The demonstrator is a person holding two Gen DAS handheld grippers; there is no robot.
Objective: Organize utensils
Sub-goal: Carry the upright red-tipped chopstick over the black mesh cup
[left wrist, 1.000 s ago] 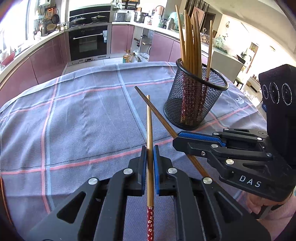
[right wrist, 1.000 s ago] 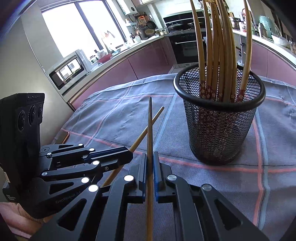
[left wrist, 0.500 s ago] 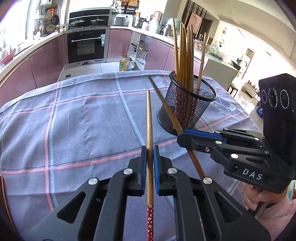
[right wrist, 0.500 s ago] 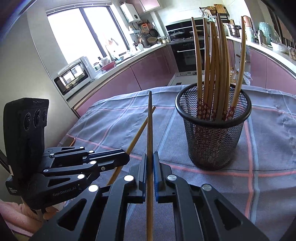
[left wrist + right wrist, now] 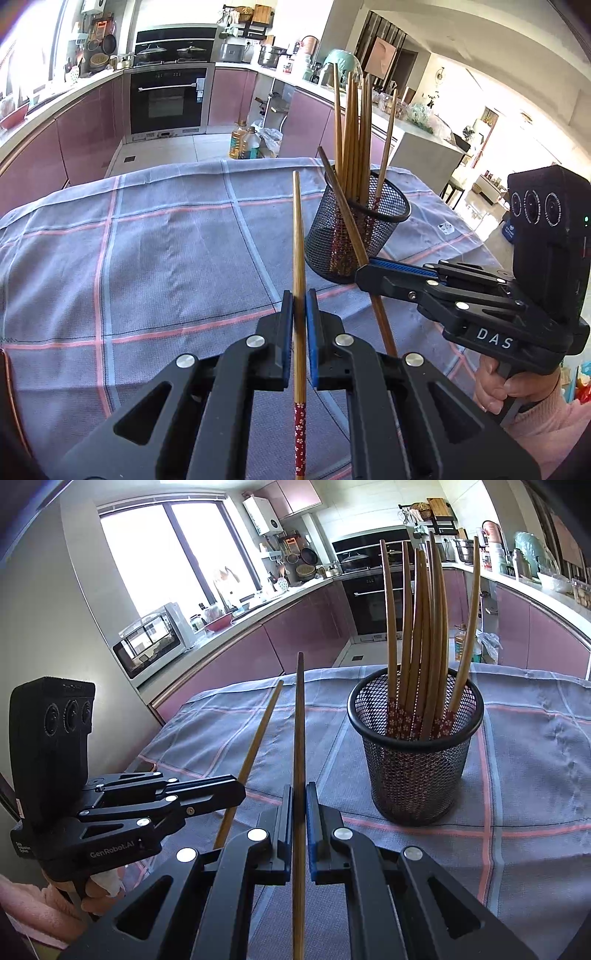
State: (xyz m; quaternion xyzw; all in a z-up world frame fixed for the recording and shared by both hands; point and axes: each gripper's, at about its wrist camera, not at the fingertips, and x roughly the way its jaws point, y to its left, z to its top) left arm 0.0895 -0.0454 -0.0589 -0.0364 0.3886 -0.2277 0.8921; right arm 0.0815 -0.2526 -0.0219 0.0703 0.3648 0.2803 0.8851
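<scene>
My left gripper is shut on a bamboo chopstick, whose red flowered end points back at the camera. To its right, my right gripper is shut on a second chopstick that slants across the front of the black mesh holder. Several chopsticks stand upright in that holder. In the right wrist view my right gripper pinches its chopstick, with the holder ahead to the right. The left gripper and its chopstick are on the left. Both chopsticks hang above the cloth.
A grey cloth with pink and pale blue lines covers the table. Oil bottles stand on the floor past the far edge. Pink kitchen cabinets and an oven lie beyond, and a microwave sits on the counter. A hand grips the right gripper's handle.
Both grippers have risen and drawn back from the holder, which now looks smaller and farther off. Each still holds its chopstick.
</scene>
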